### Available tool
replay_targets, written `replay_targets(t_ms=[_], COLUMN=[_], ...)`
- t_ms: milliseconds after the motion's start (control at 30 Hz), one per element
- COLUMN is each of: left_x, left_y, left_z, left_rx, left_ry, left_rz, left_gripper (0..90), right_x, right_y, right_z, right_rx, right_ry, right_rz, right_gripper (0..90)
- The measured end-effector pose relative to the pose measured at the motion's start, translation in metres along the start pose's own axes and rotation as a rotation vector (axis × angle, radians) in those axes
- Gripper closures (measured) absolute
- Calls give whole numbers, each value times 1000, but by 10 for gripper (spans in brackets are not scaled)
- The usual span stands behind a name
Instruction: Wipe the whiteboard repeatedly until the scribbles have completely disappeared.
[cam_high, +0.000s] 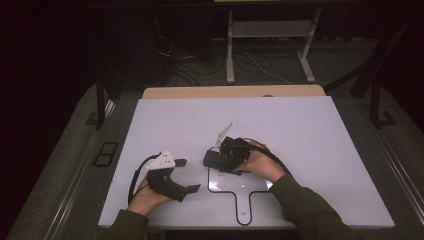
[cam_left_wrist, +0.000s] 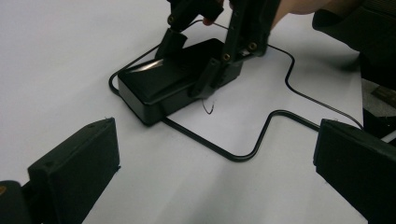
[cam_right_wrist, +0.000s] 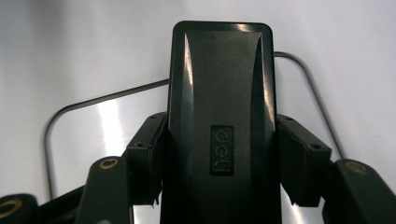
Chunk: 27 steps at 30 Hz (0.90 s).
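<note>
A black Dell power brick (cam_right_wrist: 219, 102) lies flat on the white table (cam_high: 300, 130), on the upper left corner of a thin black outline (cam_high: 243, 220) shaped like a paddle. My right gripper (cam_right_wrist: 219, 168) is shut on it, with one pad (cam_right_wrist: 144, 163) pressed against each long side. The high view shows the same brick (cam_high: 212, 160) in front of the right hand. From the left gripper view, the brick (cam_left_wrist: 154, 86) sits in the right gripper (cam_left_wrist: 196, 65). My left gripper (cam_high: 186, 175) rests to the left, open, with nothing between its wide-apart fingers (cam_left_wrist: 74, 172).
The outline (cam_left_wrist: 243, 156) loops across the table between the two grippers. A tan board edge (cam_high: 235, 92) runs along the table's far side. Beyond it are a desk frame (cam_high: 230, 50) and loose cables on the dark floor.
</note>
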<state>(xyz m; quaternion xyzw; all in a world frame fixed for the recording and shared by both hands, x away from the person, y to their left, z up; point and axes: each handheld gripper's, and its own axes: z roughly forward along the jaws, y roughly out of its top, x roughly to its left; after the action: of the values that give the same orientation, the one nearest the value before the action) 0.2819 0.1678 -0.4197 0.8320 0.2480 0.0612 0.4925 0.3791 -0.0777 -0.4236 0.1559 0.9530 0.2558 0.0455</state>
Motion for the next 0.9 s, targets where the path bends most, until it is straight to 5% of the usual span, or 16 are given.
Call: replay_targets(t_ms=[100,267,467,633,800,900], left_x=[-1,0,-1,0,-1,0], left_y=[0,0,0,0,0,0], left_z=[0,0,0,0,0,0], left_rx=[-5,-1,-2,2,-4,1], left_ry=[0,-2,-2,-3,-2,-2], left_rz=[0,-2,-1,-2,1,-1], left_gripper=[0,0,0,0,0,0], right_x=[-11,6,-12,-1,-14,-11], right_y=[-3,0,-4,-2,-5,-6], right_z=[0,0,0,0,-1,-2], right_rx=[-18,6,-17,0,-9,2], right_ry=[-9,27,7,34,6,4], right_rz=[46,-31,52,-6,57,30], right_gripper=[389,389,389,389,389,388])
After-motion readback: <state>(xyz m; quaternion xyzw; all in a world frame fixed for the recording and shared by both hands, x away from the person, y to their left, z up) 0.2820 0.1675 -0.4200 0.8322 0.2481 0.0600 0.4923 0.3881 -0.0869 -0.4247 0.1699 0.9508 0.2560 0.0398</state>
